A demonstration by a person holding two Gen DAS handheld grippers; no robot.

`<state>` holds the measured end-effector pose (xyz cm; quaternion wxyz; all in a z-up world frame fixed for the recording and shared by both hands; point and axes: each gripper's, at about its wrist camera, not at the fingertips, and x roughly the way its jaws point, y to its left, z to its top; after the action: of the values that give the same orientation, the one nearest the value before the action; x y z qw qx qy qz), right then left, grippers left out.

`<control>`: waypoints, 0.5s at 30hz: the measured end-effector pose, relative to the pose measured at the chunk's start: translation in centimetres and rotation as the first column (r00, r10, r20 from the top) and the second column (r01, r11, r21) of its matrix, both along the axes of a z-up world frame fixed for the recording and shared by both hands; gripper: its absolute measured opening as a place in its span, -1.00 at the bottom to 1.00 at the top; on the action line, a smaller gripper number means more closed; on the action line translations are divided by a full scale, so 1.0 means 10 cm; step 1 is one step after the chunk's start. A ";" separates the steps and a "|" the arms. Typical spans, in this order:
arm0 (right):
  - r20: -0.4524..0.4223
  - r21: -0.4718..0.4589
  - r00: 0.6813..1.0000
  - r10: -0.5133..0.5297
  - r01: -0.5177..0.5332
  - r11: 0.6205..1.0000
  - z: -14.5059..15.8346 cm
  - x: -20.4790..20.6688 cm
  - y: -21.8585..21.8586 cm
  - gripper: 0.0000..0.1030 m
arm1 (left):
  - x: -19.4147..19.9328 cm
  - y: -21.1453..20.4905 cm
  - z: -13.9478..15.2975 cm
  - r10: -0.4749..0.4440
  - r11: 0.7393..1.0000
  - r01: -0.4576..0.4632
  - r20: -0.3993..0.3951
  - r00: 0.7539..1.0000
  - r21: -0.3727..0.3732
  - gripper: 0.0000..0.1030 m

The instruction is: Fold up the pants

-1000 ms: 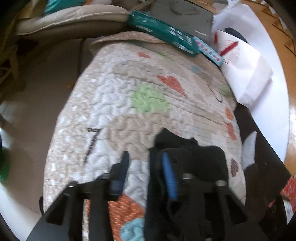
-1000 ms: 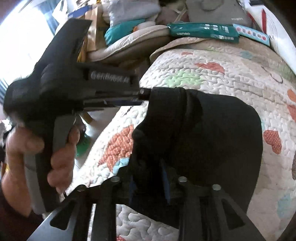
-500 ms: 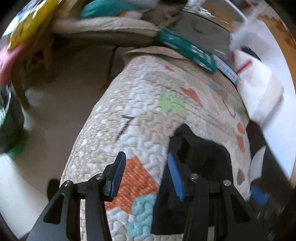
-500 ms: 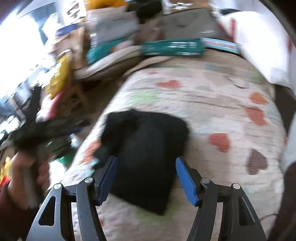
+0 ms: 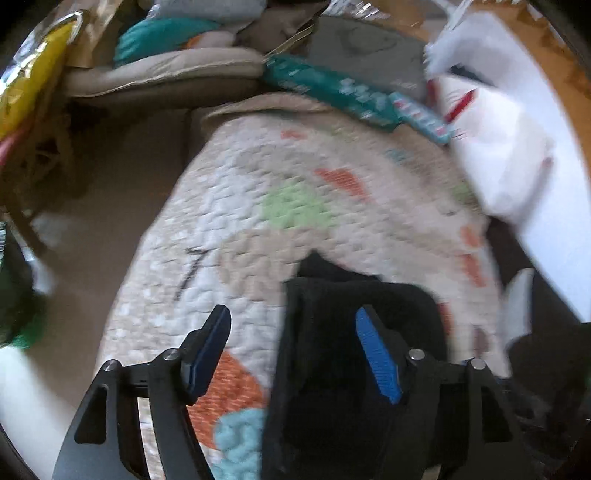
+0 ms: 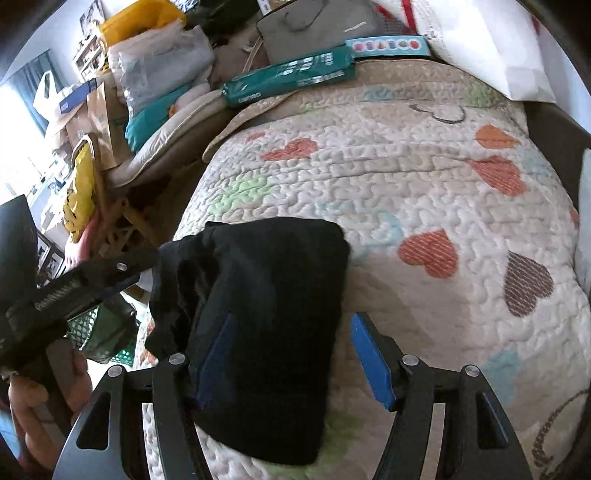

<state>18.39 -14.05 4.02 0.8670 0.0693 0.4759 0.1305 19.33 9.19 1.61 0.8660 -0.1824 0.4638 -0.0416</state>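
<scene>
The black pants [image 6: 266, 288] lie folded in a compact bundle on the heart-patterned quilt [image 6: 406, 177], near its left edge. My right gripper [image 6: 291, 325] is open just above the bundle's near end; its left finger is over the cloth and its right finger over the quilt, neither pressing. In the left wrist view the pants [image 5: 351, 354] sit under the right finger of my left gripper [image 5: 291, 317], whose jaws are opening with nothing pinched. From the right wrist view, the left gripper [image 6: 147, 264] is at the pants' left edge, held by a hand [image 6: 44, 391].
A teal box [image 6: 291, 77], a grey bag [image 6: 314, 26] and a white pillow [image 6: 480, 44] line the quilt's far end. Left of the bed stand a cushioned chair [image 6: 166, 122], piled bags and a green basket [image 6: 107, 332]. A dark bed frame [image 6: 554, 136] runs along the right.
Both grippers were shut on the pants a second ago; both have let go, opened and drawn back. The pants now rest folded on the quilt.
</scene>
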 end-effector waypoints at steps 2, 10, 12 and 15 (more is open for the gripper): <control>-0.005 -0.014 1.000 0.000 0.000 1.000 -0.04 0.09 0.07 0.37 | 0.10 0.07 -0.17 0.037 0.999 -0.039 -0.056 0.998 -0.027 0.35; -0.023 -0.032 0.999 -0.022 0.021 0.999 -0.16 0.29 0.04 0.42 | 0.41 0.21 -0.54 0.074 0.994 -0.088 -0.185 0.980 -0.066 0.60; -0.027 -0.020 0.999 -0.029 0.029 0.999 -0.17 0.27 0.00 0.45 | 0.41 0.23 -0.58 0.091 0.992 -0.106 -0.183 0.979 -0.074 0.63; -0.041 0.017 0.998 -0.039 0.040 0.999 -0.18 0.22 -0.08 0.48 | 0.37 0.21 -0.53 0.092 0.993 -0.102 -0.167 0.982 -0.055 0.63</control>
<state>20.56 -14.84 2.25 0.8589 0.0891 0.4908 0.1162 23.04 11.30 -3.65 0.8196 -0.2348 0.5226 0.0012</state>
